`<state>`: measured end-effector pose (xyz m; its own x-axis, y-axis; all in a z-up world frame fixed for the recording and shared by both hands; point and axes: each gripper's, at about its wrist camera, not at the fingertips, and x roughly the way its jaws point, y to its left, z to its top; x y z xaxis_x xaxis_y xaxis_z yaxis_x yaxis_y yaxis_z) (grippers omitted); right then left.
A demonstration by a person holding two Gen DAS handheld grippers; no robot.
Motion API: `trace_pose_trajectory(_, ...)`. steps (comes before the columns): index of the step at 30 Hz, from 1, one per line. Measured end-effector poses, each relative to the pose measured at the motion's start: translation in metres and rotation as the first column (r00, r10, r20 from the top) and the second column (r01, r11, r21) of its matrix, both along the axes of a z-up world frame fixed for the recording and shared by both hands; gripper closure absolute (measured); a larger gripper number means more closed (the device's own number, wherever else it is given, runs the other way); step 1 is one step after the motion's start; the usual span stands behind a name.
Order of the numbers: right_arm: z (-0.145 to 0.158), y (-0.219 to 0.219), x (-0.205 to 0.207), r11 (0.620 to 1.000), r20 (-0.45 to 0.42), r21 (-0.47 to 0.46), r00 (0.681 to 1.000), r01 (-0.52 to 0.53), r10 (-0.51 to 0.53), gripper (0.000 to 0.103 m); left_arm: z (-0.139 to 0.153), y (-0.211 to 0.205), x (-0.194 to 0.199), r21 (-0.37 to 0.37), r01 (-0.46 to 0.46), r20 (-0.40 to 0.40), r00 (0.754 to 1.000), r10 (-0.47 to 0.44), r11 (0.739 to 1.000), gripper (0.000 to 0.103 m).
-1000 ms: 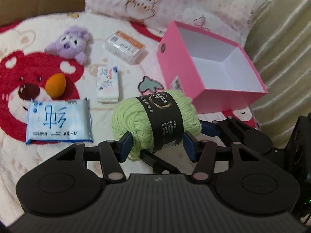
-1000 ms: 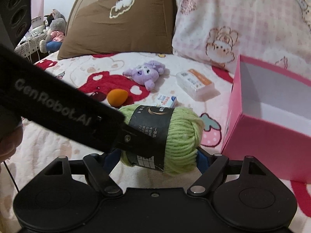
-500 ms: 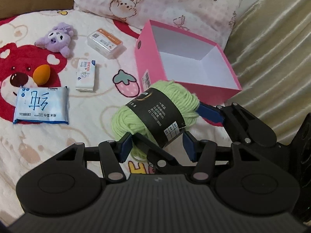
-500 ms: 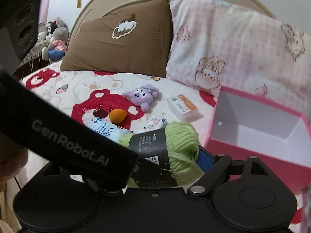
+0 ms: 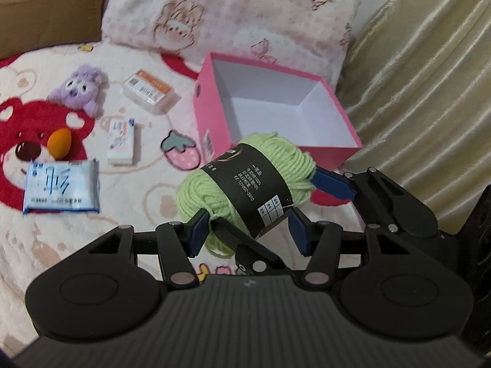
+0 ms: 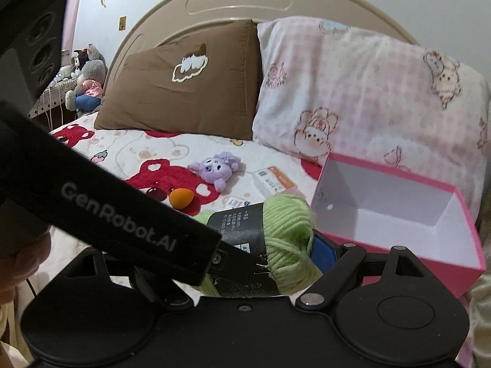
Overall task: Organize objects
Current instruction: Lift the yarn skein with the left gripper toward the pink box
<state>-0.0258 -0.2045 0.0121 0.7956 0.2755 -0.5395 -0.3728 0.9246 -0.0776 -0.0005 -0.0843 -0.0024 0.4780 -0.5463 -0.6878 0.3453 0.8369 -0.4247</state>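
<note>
Green, fuzzy yarn skein (image 5: pixel 245 181) with a glossy black paper band is held up off the bed, in front of the open pink cardboard box (image 5: pixel 211 116), its long axis tilted from lower left up toward the box in the left wrist view. Right gripper (image 5: pixel 270 208) has its blue-padded fingers (image 5: pixel 333 184) clamped end to end on the skein; left gripper (image 5: pixel 248 230) fingers are apart, one pad touching the skein's lower end, the other clear. Box is rectangular, white inside, on a plush cartoon-print blanket (image 5: pixel 138 184).
</note>
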Motion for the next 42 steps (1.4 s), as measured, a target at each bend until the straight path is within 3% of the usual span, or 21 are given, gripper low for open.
trace_pose_trajectory(11, 0.024, -0.018, 0.003, 0.999, 0.109, -0.042, 0.994, 0.026, -0.021, 0.014, 0.041, -0.036, 0.012, 0.057, 0.035, 0.094, 0.995, -0.041, 0.998, 0.050)
trace_pose_trajectory(16, 0.031, -0.037, 0.011, 0.998, 0.106, 0.000, 0.992, 0.061, -0.061, 0.014, 0.057, -0.058, 0.025, 0.078, 0.067, 0.103, 0.992, -0.075, 0.995, 0.050)
trace_pose_trajectory(22, 0.030, -0.059, 0.025, 0.992, 0.096, -0.007, 0.987, 0.127, -0.126, 0.015, 0.056, -0.090, 0.041, 0.076, 0.104, 0.097, 0.989, -0.111, 0.992, 0.050)
trace_pose_trajectory(27, 0.031, -0.075, 0.035, 0.987, 0.094, -0.047, 0.985, 0.152, -0.147, 0.021, 0.050, -0.120, 0.056, 0.069, 0.138, 0.078, 0.987, -0.143, 0.988, 0.050)
trace_pose_trajectory(29, 0.030, -0.081, 0.039, 0.985, 0.095, -0.065, 0.984, 0.160, -0.154, 0.026, 0.048, -0.132, 0.062, 0.016, 0.185, 0.071, 0.980, -0.186, 0.983, 0.057)
trace_pose_trajectory(30, 0.029, -0.085, 0.043, 0.988, 0.081, -0.056, 0.987, 0.145, -0.140, 0.037, 0.047, -0.137, 0.067, -0.002, 0.195, 0.051, 0.980, -0.195, 0.981, 0.061)
trace_pose_trajectory(32, 0.028, -0.093, 0.051, 0.986, 0.060, -0.049, 0.986, 0.160, -0.157, 0.035, 0.044, -0.151, 0.075, 0.022, 0.212, 0.060, 0.975, -0.213, 0.977, 0.060)
trace_pose_trajectory(36, 0.012, -0.113, 0.077, 0.988, -0.022, -0.050, 0.988, 0.149, -0.150, 0.039, 0.022, -0.155, 0.102, -0.015, 0.178, -0.032, 0.983, -0.179, 0.984, 0.060)
trace_pose_trajectory(39, 0.001, -0.128, 0.079, 0.983, -0.084, -0.037, 0.979, 0.181, -0.184, 0.037, 0.011, -0.144, 0.100, 0.055, 0.136, 0.003, 0.991, -0.136, 0.989, 0.060)
trace_pose_trajectory(42, -0.010, -0.146, 0.062, 0.985, -0.173, 0.016, 0.971, 0.172, -0.166, 0.028, -0.007, -0.130, 0.091, 0.071, 0.160, -0.035, 0.987, -0.158, 0.985, 0.057)
